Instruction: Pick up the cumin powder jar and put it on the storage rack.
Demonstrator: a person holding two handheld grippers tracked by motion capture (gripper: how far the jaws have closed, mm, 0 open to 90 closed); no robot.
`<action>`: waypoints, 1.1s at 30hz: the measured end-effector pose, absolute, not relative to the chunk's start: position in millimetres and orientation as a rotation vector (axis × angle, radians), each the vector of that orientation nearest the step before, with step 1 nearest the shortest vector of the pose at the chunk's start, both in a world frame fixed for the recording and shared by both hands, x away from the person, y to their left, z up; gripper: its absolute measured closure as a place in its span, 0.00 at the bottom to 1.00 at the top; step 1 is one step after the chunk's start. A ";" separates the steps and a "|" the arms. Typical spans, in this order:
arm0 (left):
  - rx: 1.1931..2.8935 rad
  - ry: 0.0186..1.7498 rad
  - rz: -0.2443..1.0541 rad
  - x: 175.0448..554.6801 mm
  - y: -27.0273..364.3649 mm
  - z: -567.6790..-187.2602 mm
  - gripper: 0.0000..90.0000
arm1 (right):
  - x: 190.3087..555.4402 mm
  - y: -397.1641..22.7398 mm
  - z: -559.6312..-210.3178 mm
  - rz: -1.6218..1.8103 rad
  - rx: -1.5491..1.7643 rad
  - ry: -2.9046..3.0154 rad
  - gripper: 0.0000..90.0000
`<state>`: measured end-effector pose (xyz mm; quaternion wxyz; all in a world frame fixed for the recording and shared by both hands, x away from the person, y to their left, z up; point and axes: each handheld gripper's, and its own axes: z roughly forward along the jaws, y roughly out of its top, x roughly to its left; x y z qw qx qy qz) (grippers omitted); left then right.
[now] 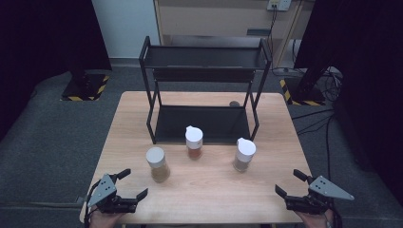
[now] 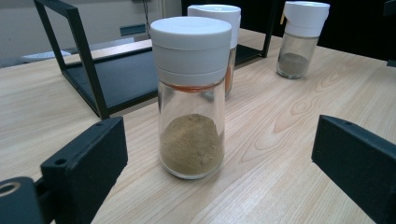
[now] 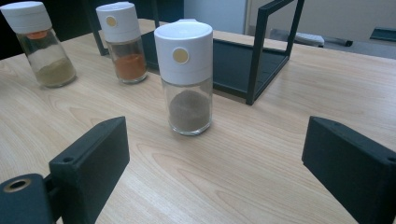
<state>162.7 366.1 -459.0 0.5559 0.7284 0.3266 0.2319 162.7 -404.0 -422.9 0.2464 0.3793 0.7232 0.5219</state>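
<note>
Three white-capped glass spice jars stand upright on the wooden table (image 1: 209, 190), in front of a black two-tier rack (image 1: 204, 78). The left jar (image 1: 158, 164) (image 2: 192, 98) (image 3: 39, 44) holds tan powder. The middle jar (image 1: 194, 142) (image 2: 230, 46) (image 3: 122, 42) holds orange-red powder. The right jar (image 1: 244, 154) (image 2: 300, 39) (image 3: 187, 77) holds grey-brown powder. My left gripper (image 1: 133, 183) (image 2: 219, 163) is open near the front left corner, pointing at the tan jar and apart from it. My right gripper (image 1: 290, 183) (image 3: 215, 163) is open near the front right corner, facing the grey-brown jar, nothing between its jaws.
The rack's lower shelf (image 1: 202, 124) rests on the table behind the jars; its upper shelf (image 1: 204, 58) sits higher. A small dark object (image 1: 234, 103) lies by the rack's rear right leg. Grey floor, cables (image 1: 323, 118) and a cabinet (image 1: 223, 19) surround the table.
</note>
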 end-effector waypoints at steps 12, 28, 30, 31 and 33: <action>1.700 0.780 0.537 162.7 368.2 -460.3 0.02 | 162.4 -404.8 -423.2 1.421 1.042 1.971 0.08; 1.684 0.788 0.547 160.4 367.4 -459.6 0.01 | 162.4 -405.0 -423.9 1.421 1.063 1.959 0.07; 1.680 0.795 0.554 159.7 366.6 -459.0 0.01 | 161.6 -404.6 -423.6 1.416 1.069 1.953 0.07; 1.680 0.796 0.552 159.7 366.4 -458.6 0.01 | 161.9 -404.9 -423.7 1.416 1.071 1.953 0.07; 1.684 0.798 0.553 159.7 365.7 -457.6 0.01 | 161.5 -404.6 -423.4 1.410 1.076 1.952 0.07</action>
